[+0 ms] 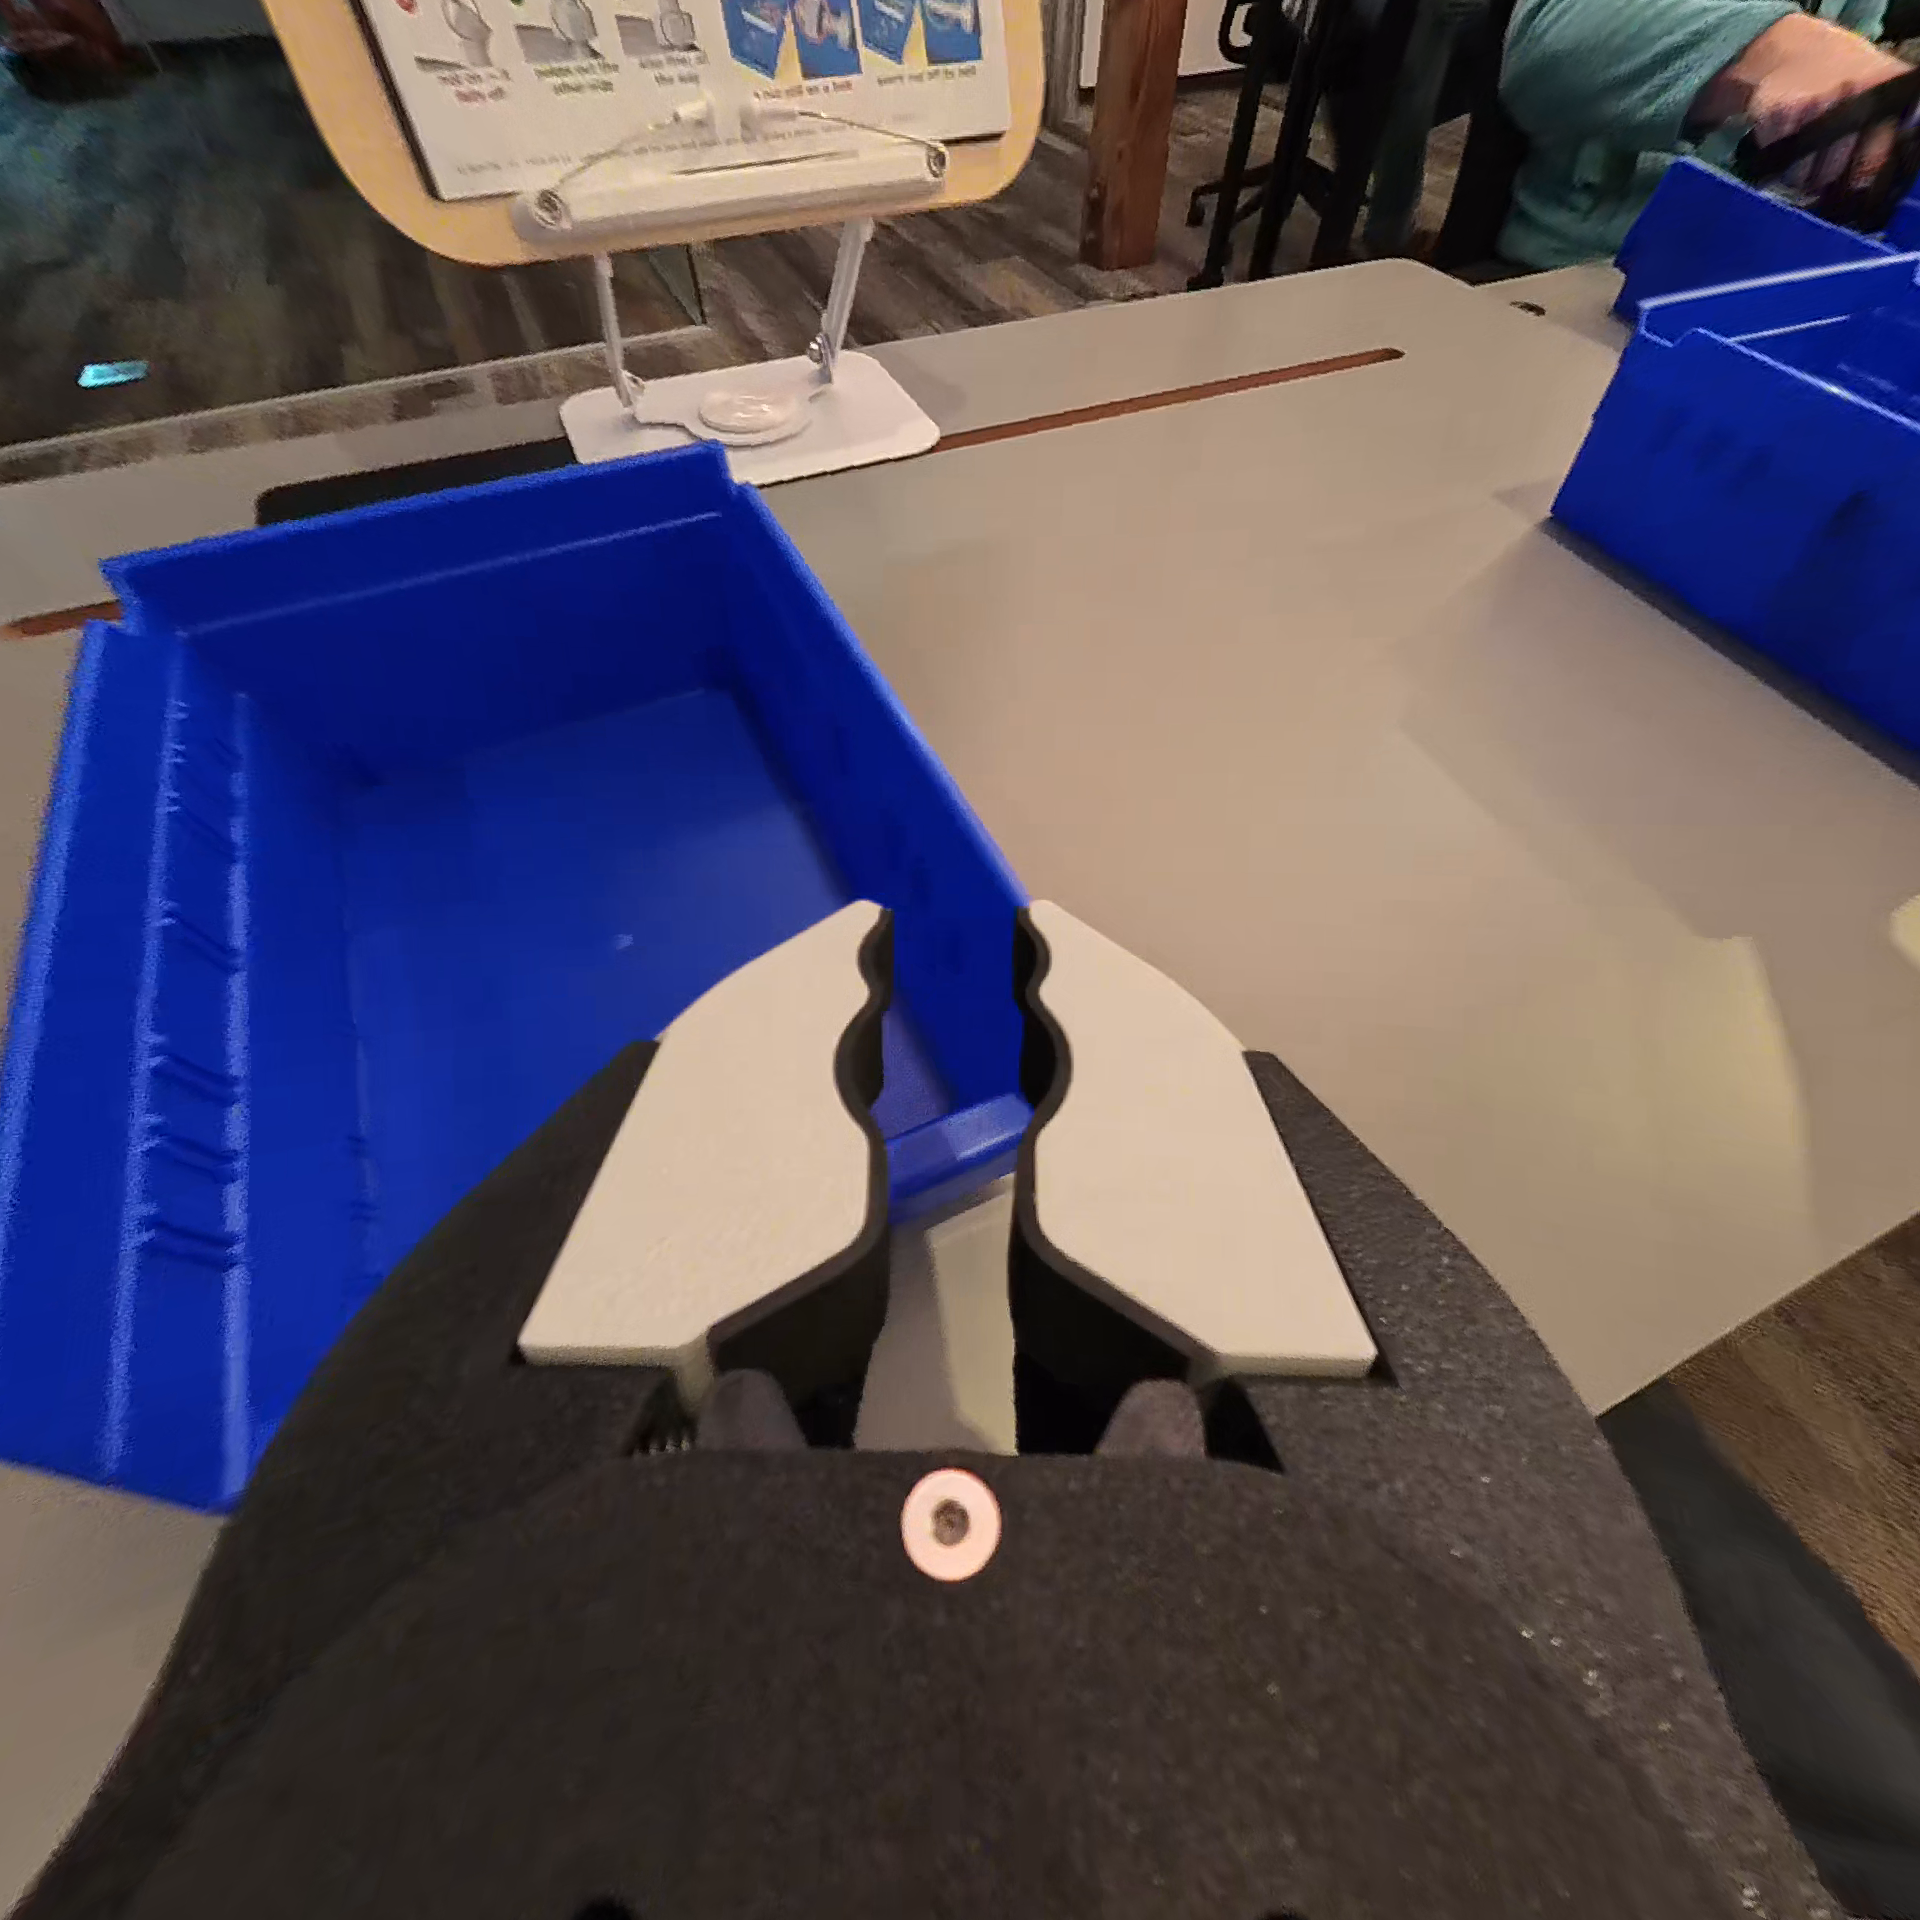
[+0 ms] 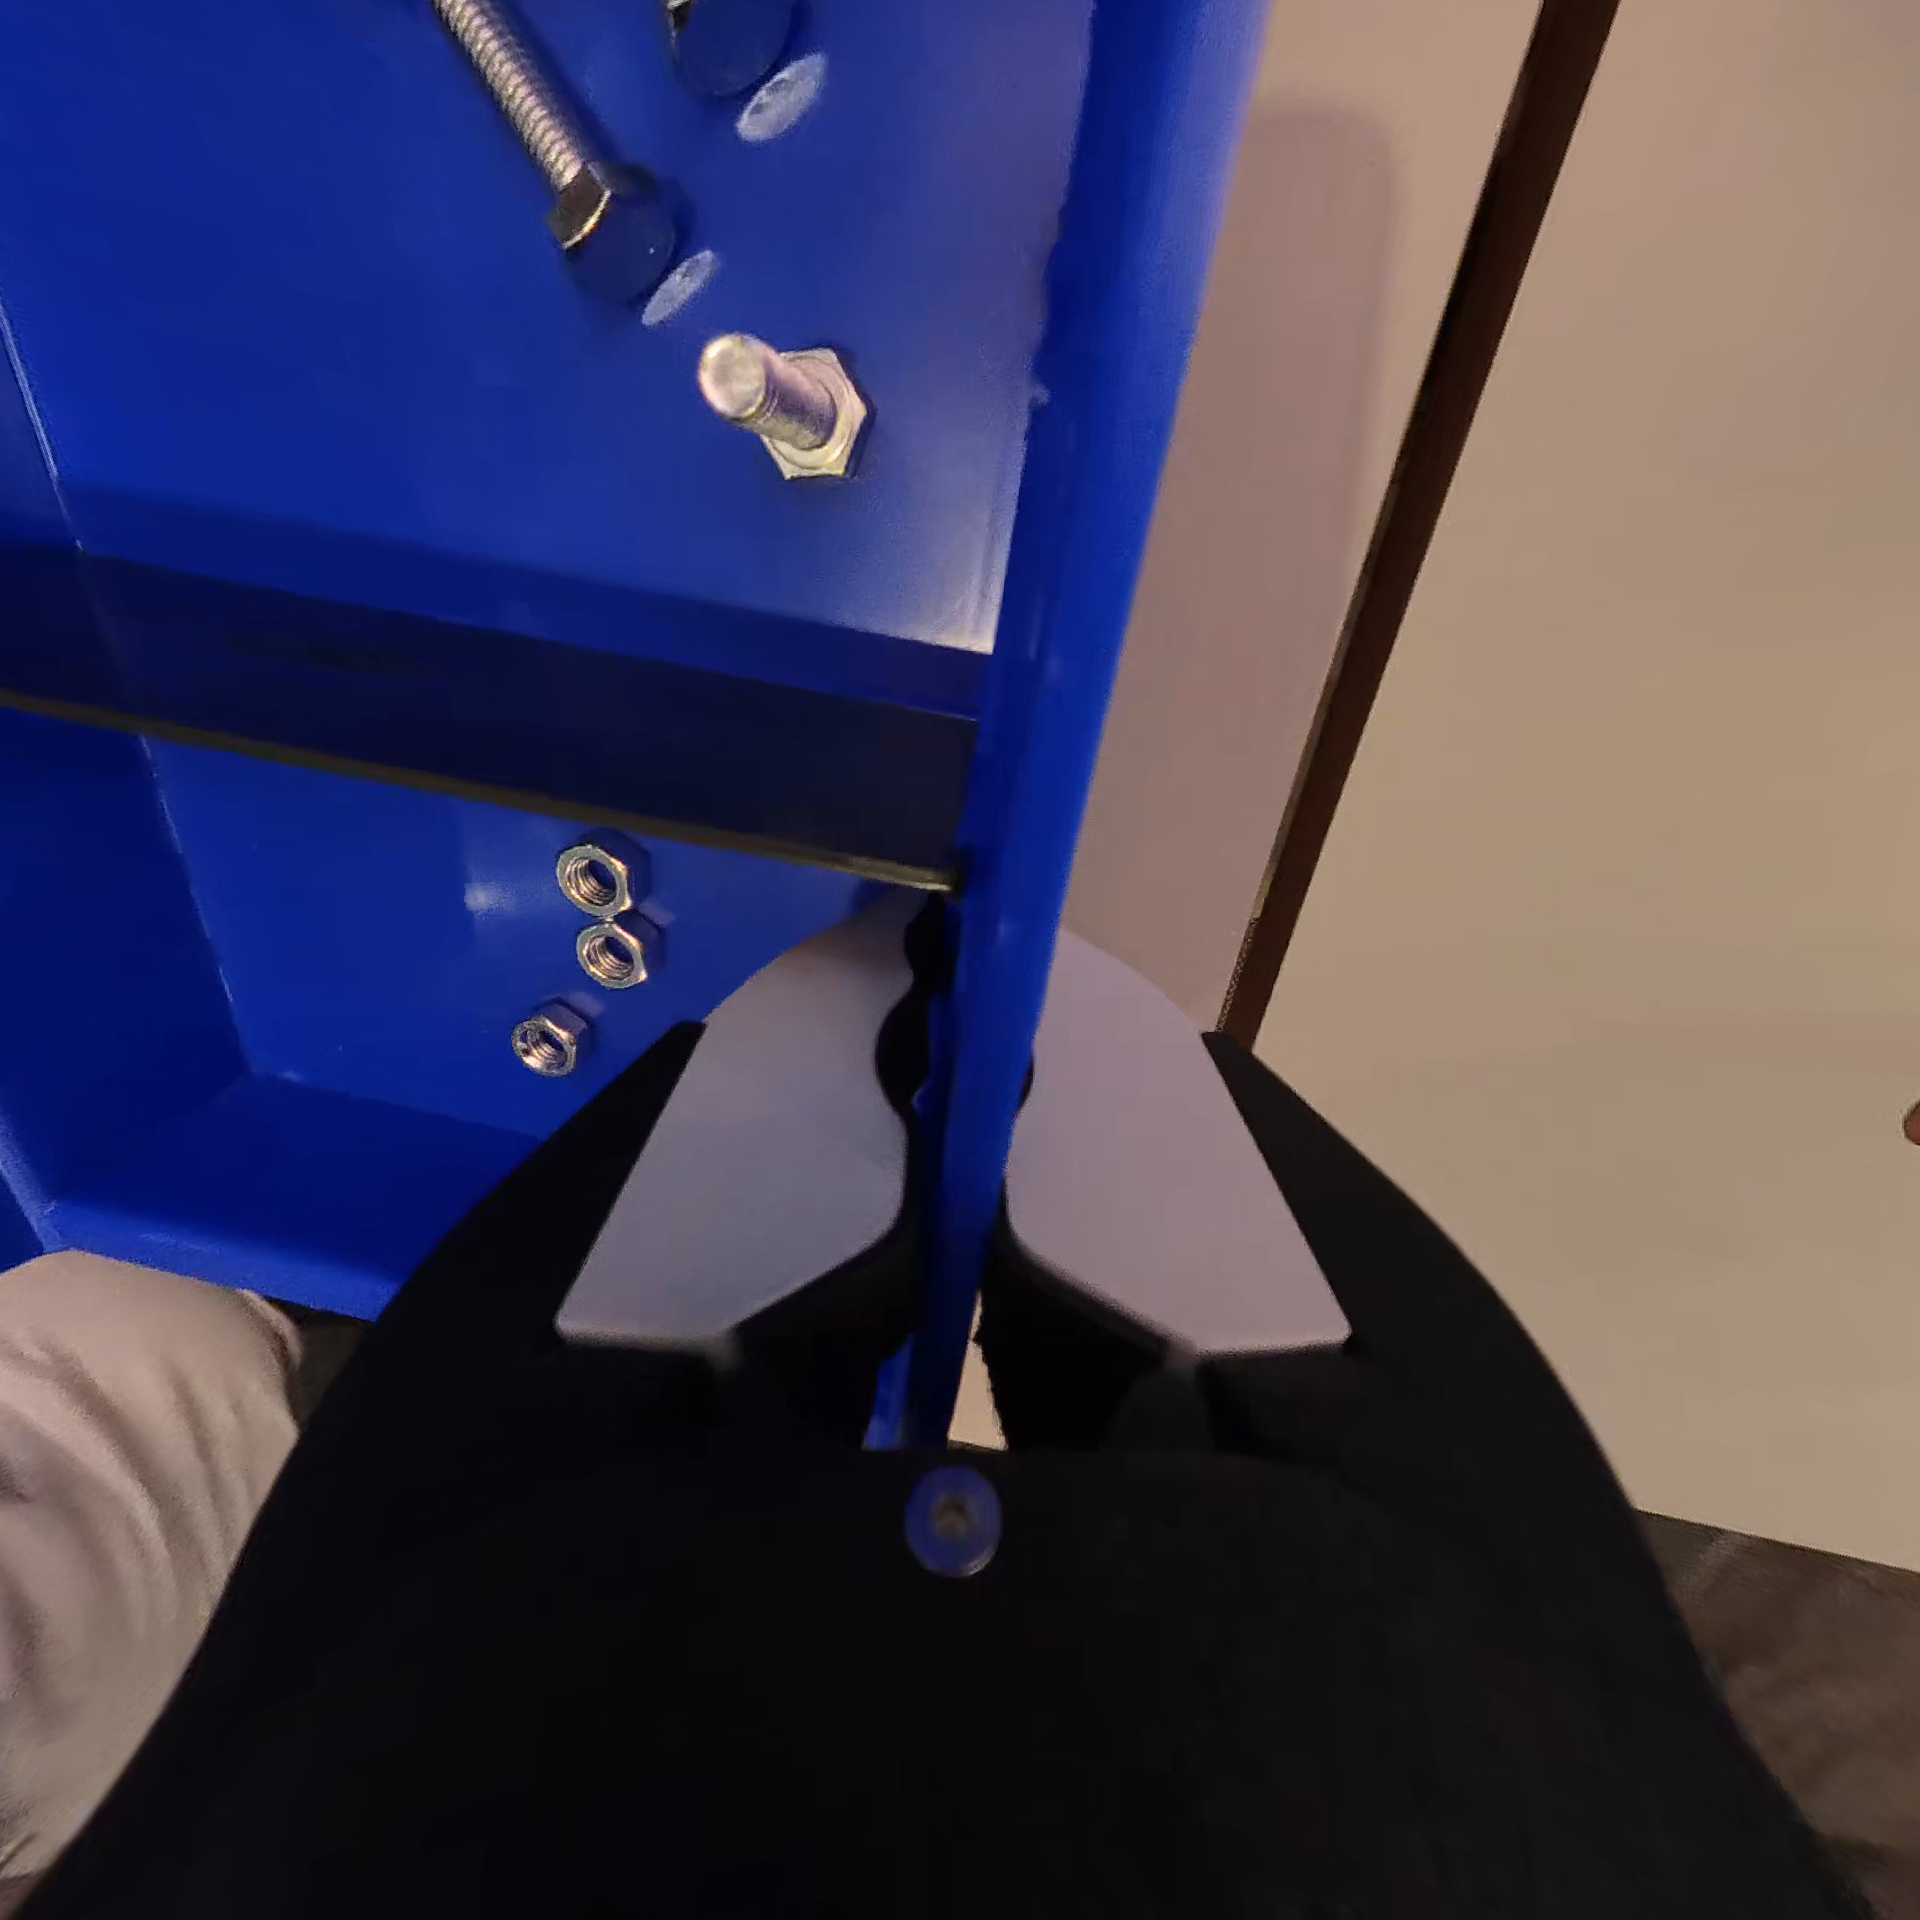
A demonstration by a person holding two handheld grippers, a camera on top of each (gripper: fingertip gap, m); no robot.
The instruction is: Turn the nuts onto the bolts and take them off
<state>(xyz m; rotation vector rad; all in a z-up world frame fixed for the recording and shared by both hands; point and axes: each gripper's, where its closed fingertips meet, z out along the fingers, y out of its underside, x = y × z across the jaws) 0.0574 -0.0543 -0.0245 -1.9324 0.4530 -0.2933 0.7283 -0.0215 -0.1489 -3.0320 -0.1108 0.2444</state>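
Observation:
In the right wrist view, my right gripper is shut on the right side wall of a blue bin. A dark divider splits the bin. Three loose nuts lie in the near compartment, left of my fingers. A short bolt and a long bolt lie in the far compartment. In the left wrist view, my left gripper is open and straddles the right wall of an empty blue bin. The bin floor shows between the wall and the left pad.
Both bins stand on a grey table with a dark slot across its back. A sign on a white stand is behind the empty bin. More blue bins stand far right, with a person's teal sleeve beyond. Pale cloth shows at lower left. Some 70 cm of space lies between my two pairs of fingers. The long bolt is about 12 cm from my right fingertips.

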